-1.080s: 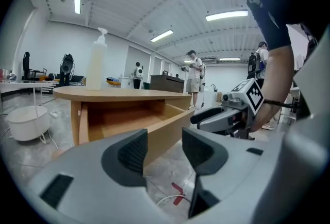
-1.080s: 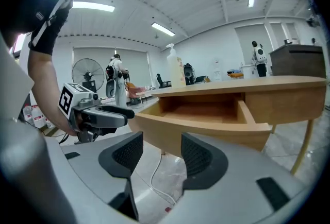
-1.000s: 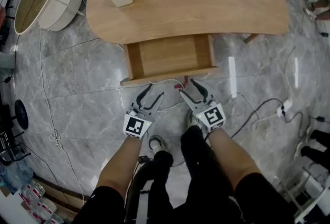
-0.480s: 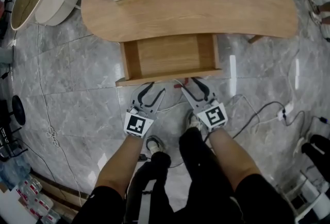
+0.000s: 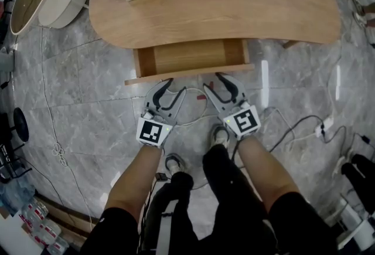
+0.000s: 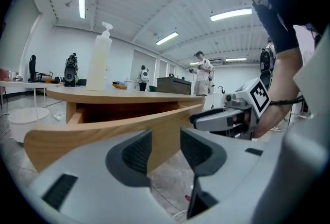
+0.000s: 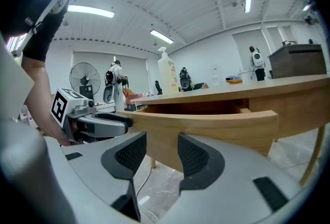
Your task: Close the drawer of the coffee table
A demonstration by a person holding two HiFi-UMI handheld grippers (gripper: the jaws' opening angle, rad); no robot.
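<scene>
Above the stone floor (image 5: 88, 101), your left gripper (image 5: 176, 86) and right gripper (image 5: 212, 82), jaws empty, apart and just narrowing, face the drawer (image 5: 187, 72) front; uneven pushing could skew and jam it.

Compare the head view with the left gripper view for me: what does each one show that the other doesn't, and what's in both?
Only the head view shows the person's legs in dark trousers, a shoe on the floor, and the drawer's bottom panel seen from above. Only the left gripper view shows the ceiling light strips and a person standing far back in the room. Both show the wooden coffee table top and the curved drawer front, with the drawer partly open.
</scene>
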